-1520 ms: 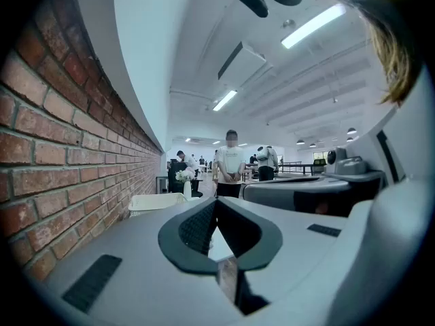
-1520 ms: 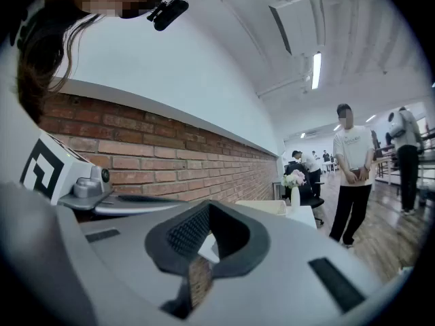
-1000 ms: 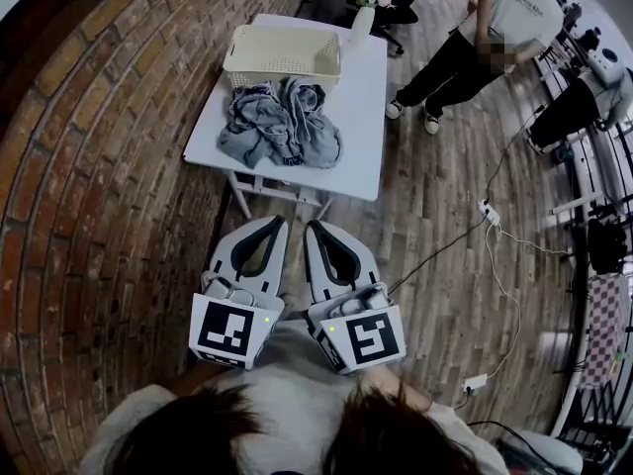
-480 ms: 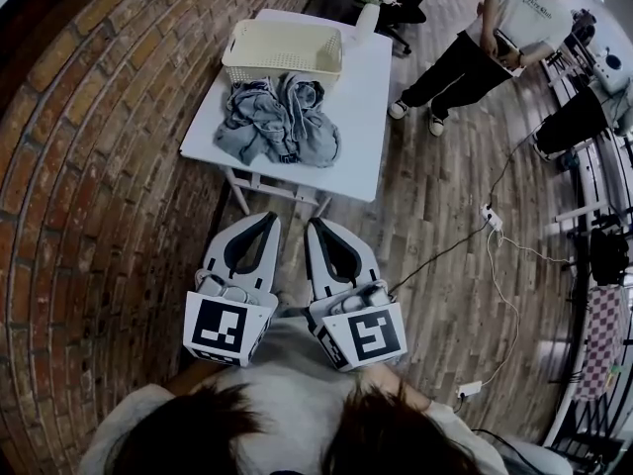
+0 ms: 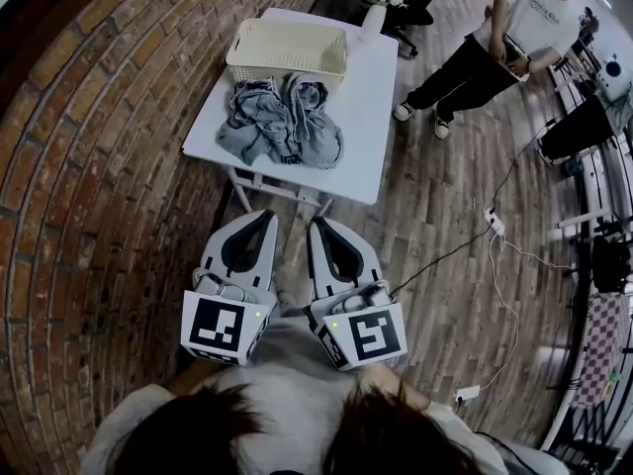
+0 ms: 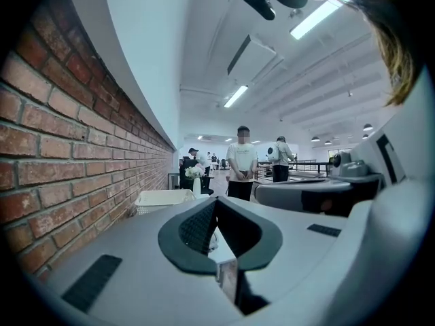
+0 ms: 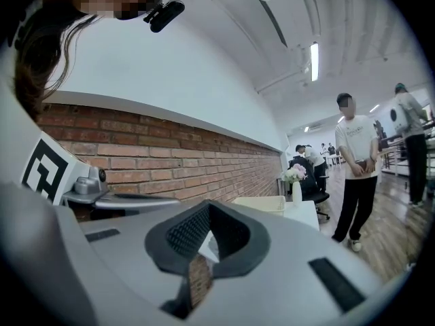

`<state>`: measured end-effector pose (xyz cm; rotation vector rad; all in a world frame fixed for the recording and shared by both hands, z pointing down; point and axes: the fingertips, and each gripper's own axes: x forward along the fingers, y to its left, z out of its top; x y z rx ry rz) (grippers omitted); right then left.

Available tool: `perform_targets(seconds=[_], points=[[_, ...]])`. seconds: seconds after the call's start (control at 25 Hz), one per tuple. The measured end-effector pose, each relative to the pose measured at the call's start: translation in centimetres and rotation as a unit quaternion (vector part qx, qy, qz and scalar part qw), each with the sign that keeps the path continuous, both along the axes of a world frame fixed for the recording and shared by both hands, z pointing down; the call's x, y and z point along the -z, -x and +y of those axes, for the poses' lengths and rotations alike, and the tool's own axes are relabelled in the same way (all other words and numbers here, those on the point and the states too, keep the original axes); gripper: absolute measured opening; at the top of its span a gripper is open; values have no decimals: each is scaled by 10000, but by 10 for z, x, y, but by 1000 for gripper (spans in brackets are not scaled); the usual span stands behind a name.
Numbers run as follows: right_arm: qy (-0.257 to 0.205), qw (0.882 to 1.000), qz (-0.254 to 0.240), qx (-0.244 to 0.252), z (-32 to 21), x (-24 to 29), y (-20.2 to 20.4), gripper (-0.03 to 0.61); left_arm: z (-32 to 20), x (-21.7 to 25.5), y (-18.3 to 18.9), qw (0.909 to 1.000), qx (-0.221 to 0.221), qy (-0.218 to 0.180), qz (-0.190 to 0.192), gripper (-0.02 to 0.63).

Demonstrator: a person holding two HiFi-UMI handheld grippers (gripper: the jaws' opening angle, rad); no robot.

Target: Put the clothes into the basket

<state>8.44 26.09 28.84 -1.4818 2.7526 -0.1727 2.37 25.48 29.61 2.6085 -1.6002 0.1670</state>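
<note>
A heap of grey-blue clothes [image 5: 281,121] lies on a small white table [image 5: 361,127], just in front of a cream plastic basket [image 5: 287,49] at the table's far edge. Both grippers are held close to the person's chest, well short of the table. My left gripper [image 5: 265,218] is shut with nothing in it. Beside it, my right gripper [image 5: 316,227] is shut and empty too. The basket [image 6: 163,198] shows past the left jaws, and the basket [image 7: 261,203] again past the right jaws.
A brick wall [image 5: 89,146] runs along the table's left side. A vase of flowers [image 5: 377,4] stands on the table's far right corner. A person [image 5: 495,38] stands on the wooden floor to the right. Cables and a power strip [image 5: 492,221] lie on the floor.
The view has shifted slightly; both grippers stay shut near the body, the left one a little lower in the picture. The clothes and basket have not moved.
</note>
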Motion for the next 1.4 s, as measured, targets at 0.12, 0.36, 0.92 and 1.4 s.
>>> perform_targets(seconds=[0.12, 0.36, 0.92, 1.4], points=[[30, 10000, 24, -21, -2, -3, -1, 6, -2, -4, 0, 10000, -13, 12, 24, 8], [87, 9999, 45, -89, -10, -10, 0, 6, -11, -11, 3, 9999, -37, 103, 83, 8], [240, 9994, 161, -183, -84, -23, 19, 6, -87, -26, 27, 9991, -128, 378, 141, 8], [509, 9976, 320, -336, -173, -36, 38, 6, -182, -43, 47, 9955, -399, 788, 333, 8]])
